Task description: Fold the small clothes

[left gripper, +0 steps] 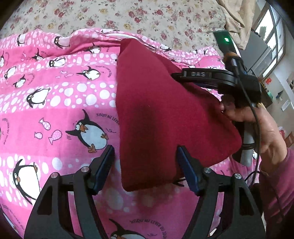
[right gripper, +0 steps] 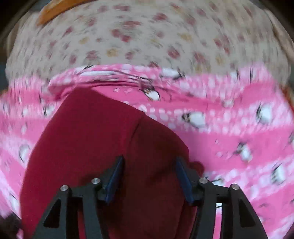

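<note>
A dark red garment point(left gripper: 158, 114) lies folded on the pink penguin-print blanket point(left gripper: 55, 103). My left gripper point(left gripper: 145, 156) is open, its blue-padded fingers point(left gripper: 102, 165) standing either side of the garment's near corner. The right gripper point(left gripper: 183, 76) reaches in from the right over the garment's right side; whether it touches the cloth I cannot tell. In the blurred right wrist view the right gripper point(right gripper: 148, 165) is open above the red garment point(right gripper: 95, 143), with nothing between its fingers.
A cream floral bedsheet point(left gripper: 128, 16) lies beyond the blanket. The person's hand and pink sleeve point(left gripper: 272, 147) hold the right gripper's handle at right. A window and room furniture point(left gripper: 272, 36) show at the far right.
</note>
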